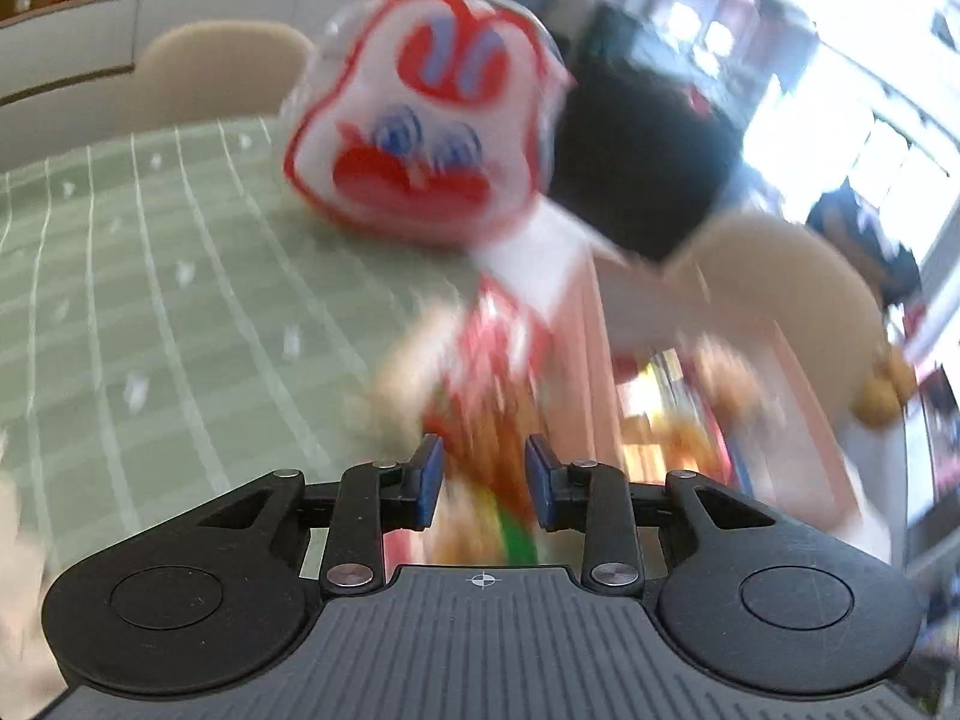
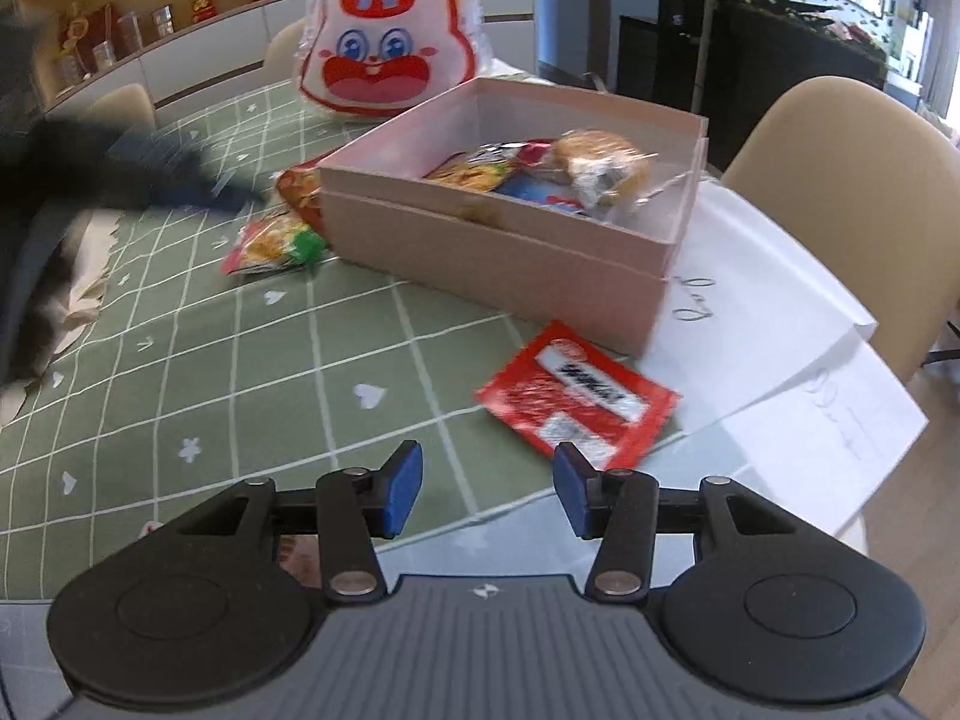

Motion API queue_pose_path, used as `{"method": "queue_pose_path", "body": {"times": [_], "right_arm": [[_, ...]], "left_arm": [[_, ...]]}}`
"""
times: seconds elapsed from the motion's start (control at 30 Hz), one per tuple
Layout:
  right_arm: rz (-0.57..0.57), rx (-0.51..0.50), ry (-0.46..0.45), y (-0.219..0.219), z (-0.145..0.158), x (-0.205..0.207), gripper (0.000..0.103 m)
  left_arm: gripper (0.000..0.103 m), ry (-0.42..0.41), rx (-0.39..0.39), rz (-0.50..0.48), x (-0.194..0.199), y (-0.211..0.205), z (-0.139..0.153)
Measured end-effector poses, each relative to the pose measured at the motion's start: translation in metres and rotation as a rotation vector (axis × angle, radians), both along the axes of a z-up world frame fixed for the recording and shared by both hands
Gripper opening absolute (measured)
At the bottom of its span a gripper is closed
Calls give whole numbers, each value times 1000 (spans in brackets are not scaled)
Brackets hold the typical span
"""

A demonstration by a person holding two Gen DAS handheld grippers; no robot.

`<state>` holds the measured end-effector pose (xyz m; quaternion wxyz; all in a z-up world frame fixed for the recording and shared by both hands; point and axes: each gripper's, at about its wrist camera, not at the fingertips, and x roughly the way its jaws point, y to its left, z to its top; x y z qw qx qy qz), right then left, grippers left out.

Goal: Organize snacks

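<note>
Two snack packets lie on the green checked tablecloth against the pink box point(image 2: 480, 252): an orange one with a green patch point(image 2: 273, 243) and a red one point(image 2: 297, 183) behind it. In the blurred left wrist view my left gripper point(image 1: 485, 477) hangs over the orange packet point(image 1: 480, 432), jaws apart, and no pad visibly presses on it. My right gripper point(image 2: 489, 480) stands open above the cloth, with nothing between its fingers. A flat red packet point(image 2: 576, 402) lies just beyond its right finger. Inside the box are a wrapped bun point(image 2: 600, 168) and a few packets.
A rabbit-face bag point(image 2: 384, 60) stands behind the box and shows in the left view too point(image 1: 420, 120). White paper bags point(image 2: 780, 360) lie under and right of the box. Beige chairs point(image 2: 852, 180) ring the table. A dark moving blur point(image 2: 120, 174) crosses the left side.
</note>
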<state>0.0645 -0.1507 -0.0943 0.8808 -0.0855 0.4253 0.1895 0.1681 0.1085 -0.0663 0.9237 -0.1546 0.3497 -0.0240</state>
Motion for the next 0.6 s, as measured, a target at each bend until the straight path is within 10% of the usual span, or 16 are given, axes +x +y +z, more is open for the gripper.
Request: {"method": "queue_pose_path", "body": {"times": [0.27, 0.43, 0.6], "right_arm": [[52, -54, 22, 23, -7, -13, 48], [12, -50, 30, 15, -8, -19, 49], [25, 27, 47, 7, -3, -25, 49]], "left_arm": [[33, 77, 96, -82, 111, -18, -24], [31, 96, 262, -140, 92, -19, -41], [28, 134, 169, -179, 41, 10, -43]]}}
